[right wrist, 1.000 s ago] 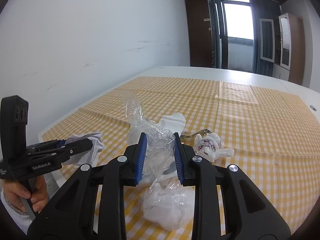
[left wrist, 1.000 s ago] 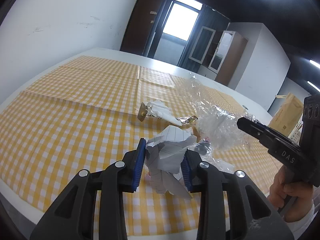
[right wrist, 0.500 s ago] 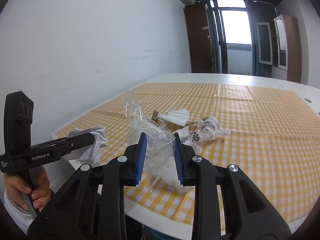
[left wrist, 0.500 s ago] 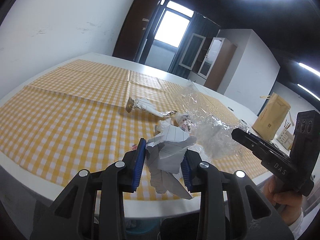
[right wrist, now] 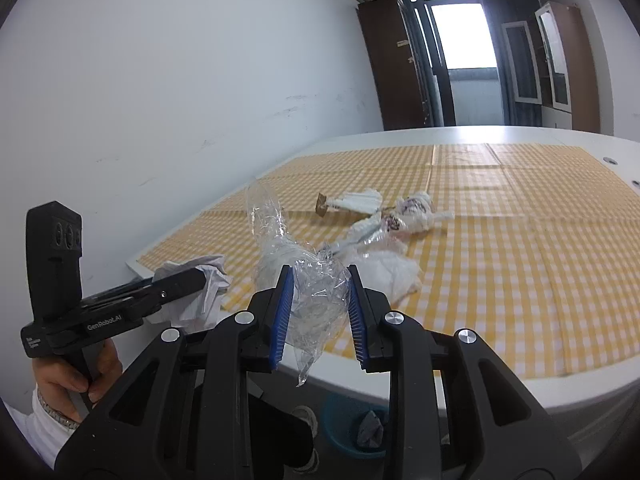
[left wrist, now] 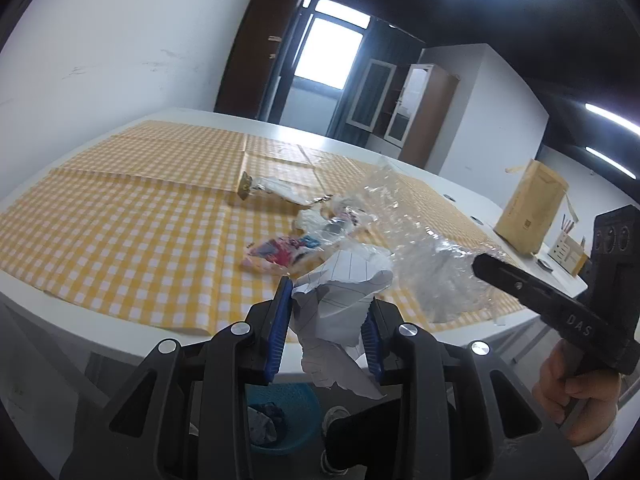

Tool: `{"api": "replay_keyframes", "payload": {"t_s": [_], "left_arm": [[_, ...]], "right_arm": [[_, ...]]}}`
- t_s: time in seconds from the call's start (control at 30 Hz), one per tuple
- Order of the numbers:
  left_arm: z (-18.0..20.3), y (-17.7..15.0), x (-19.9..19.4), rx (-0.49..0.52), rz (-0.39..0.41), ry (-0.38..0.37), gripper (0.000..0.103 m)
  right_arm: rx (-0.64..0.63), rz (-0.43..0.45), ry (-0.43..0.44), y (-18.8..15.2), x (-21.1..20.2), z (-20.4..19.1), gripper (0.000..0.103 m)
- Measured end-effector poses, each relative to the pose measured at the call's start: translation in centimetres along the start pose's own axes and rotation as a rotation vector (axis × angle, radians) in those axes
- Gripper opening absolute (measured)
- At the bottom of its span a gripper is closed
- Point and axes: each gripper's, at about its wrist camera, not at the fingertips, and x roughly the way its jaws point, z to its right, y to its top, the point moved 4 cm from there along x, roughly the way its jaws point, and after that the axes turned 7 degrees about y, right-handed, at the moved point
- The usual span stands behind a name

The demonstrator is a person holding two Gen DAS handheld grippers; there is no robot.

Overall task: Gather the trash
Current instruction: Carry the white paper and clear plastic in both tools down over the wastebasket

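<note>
Your left gripper (left wrist: 326, 322) is clenched on a crumpled sheet of lined paper (left wrist: 340, 300), and your right gripper (right wrist: 318, 314) is clamped on a wad of clear plastic wrap (right wrist: 312, 296); both pieces hang clear of the table. Over the last second you have drawn both hands back from above the checked cloth to just past the table's near edge (right wrist: 380, 384), so that the floor now shows beneath the fingers, and with it a blue basket (left wrist: 288, 416) that was out of sight a second ago. It sits low and almost straight under the left gripper, with some dark and pale scrap already in it; from the right wrist it shows between the finger arms (right wrist: 352, 428). That puts you, by my reading, at the carry-to-bin step: next comes lowering each load over the basket and letting go, the paper first since it is nearer. Mind the plastic, which is light and may cling to the pads or drift wide. Farther out on the yellow checked tablecloth (left wrist: 120, 216) more trash waits: a colourful wrapper (left wrist: 280, 252), a white plastic bag (right wrist: 390, 272), a printed crumpled bag (right wrist: 412, 212) and a folded white paper with a brown tab (right wrist: 352, 202), so several trips remain.
</note>
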Motion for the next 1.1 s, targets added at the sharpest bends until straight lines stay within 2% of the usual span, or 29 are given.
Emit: {"api": "replay_keyframes", "payload": {"t_s": [0.33,0.7,1.1], "left_arm": [[2.3,-2.8,-2.2,0.050,-0.020,-0.044,0.032],[1.2,-7.5,-2.3,0.034,-0.079,-0.053,0.032],[0.5,-11.5,0.4,0.035,-0.173,-0.039,0.032]], "right_arm": [[0.021,-0.044,-0.003,-3.7,-2.7,-0.7,0.025],[0.048,-0.127,0.022,-8.6,-4.7,-0.8,0.025],[0.080,-0.255,-0.002,-14.3,-2.4,-0.1,0.025]]}}
